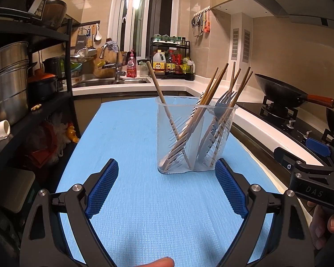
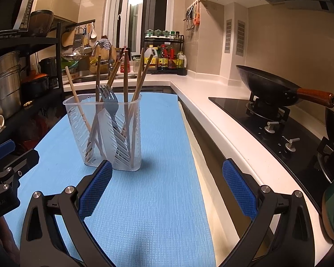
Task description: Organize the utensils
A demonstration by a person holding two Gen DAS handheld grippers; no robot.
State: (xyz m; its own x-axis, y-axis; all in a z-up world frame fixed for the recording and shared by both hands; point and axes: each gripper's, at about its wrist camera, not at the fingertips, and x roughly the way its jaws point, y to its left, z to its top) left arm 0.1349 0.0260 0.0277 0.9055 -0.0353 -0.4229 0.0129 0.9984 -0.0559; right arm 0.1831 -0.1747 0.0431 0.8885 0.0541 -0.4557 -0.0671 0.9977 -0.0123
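The clear plastic utensil holder [image 1: 194, 133] stands upright on the blue mat [image 1: 133, 144] covering the table, roughly at the middle of the mat, ahead of both grippers. It has a divider inside; wooden chopsticks [image 1: 213, 102] and a grey fork [image 1: 222, 106] stand in it with their long axes steeply upright, the fork's tines pointing up and the chopsticks fanning outward, while one lone chopstick [image 1: 160, 95] leans the other way toward the far left rim. The left gripper [image 1: 167, 182] is released, its blue pads spread wide with nothing between them, hovering just short of the holder's base; the right gripper [image 2: 167, 184] is likewise spread and empty, with its left pad close in front of the holder's foot and the rest of it over bare mat. No loose utensils show on the mat, so the sorting looks close to finished. The main risk, as I judge it, is the holder itself: it is light, tall and top-heavy with long sticks leaning on its rim, so a pad brushing its wall or catching a projecting chopstick could tip it or slide it on the mat and spill everything. The lone chopstick, leaning far out, seems the likeliest to be knocked.
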